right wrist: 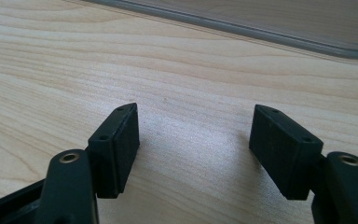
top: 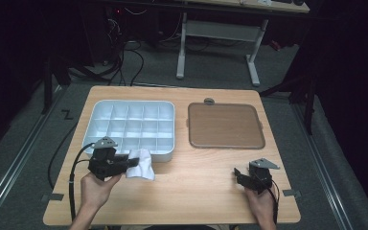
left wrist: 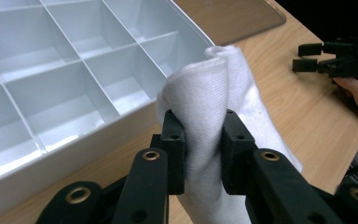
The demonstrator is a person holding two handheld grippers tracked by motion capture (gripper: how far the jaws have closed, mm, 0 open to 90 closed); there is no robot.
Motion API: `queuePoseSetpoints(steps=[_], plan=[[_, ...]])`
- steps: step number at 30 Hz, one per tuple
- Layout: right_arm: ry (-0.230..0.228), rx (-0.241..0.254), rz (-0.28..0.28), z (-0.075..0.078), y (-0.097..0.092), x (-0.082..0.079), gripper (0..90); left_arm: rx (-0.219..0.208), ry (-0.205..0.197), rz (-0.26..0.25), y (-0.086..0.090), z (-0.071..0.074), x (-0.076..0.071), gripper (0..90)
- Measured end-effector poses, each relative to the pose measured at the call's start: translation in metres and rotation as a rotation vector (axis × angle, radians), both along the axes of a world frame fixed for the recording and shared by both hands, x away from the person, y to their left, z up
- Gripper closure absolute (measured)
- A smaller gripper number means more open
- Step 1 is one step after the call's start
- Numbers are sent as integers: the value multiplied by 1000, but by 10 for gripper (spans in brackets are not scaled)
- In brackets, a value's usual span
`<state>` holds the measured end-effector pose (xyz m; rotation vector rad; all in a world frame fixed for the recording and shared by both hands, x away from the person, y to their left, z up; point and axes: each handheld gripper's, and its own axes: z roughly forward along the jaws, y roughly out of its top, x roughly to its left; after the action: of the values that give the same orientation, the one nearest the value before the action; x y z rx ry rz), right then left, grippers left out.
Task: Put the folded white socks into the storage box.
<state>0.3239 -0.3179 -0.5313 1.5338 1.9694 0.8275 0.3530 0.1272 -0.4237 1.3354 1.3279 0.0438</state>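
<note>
Flanking the cloth [top: 141,164], a white divided tray [top: 130,125] and a brown lid [top: 225,125].

Cloth [left wrist: 205,93]: plain white, fine woven texture. Compartment tray [top: 100,109]: white; lid [top: 225,125]: clear, tinted brown. Table [top: 196,191]: light wood grain; gripper jaws black.
</note>
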Motion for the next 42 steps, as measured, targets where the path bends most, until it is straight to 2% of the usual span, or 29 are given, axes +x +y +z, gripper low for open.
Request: queuePoseSetpoints(steps=[5, 11, 18, 22, 24, 27, 32, 36, 41, 42], plan=[[0, 0, 0, 0, 0, 0, 335, 15, 0, 3, 6, 8, 10, 750], [0, 1, -2, 0, 0, 0, 335, 18, 9, 22, 11, 10, 21, 750], [0, 1, -1, 0, 0, 0, 335, 27, 9, 22, 15, 16, 36, 750], [1, 2, -2, 0, 0, 0, 335, 12, 13, 22, 19, 18, 45, 750], [2, 3, -1, 0, 0, 0, 335, -3, 20, 30, 20, 17, 48, 750], [2, 3, -2, 0, 0, 0, 335, 13, 29, 27, 23, 13, 54, 750], [-2, 0, 0, 0, 0, 0, 335, -14, 43, 26, 27, 11, 62, 749], [-1, 2, -1, 0, 1, -1, 336, -5, 56, 24, 26, 7, 71, 749], [0, 1, -1, 0, 1, -1, 335, 36, 54, 6, 18, 4, 79, 748], [0, 1, -2, 0, 1, -1, 335, 32, 58, 2, 17, 3, 81, 748]])
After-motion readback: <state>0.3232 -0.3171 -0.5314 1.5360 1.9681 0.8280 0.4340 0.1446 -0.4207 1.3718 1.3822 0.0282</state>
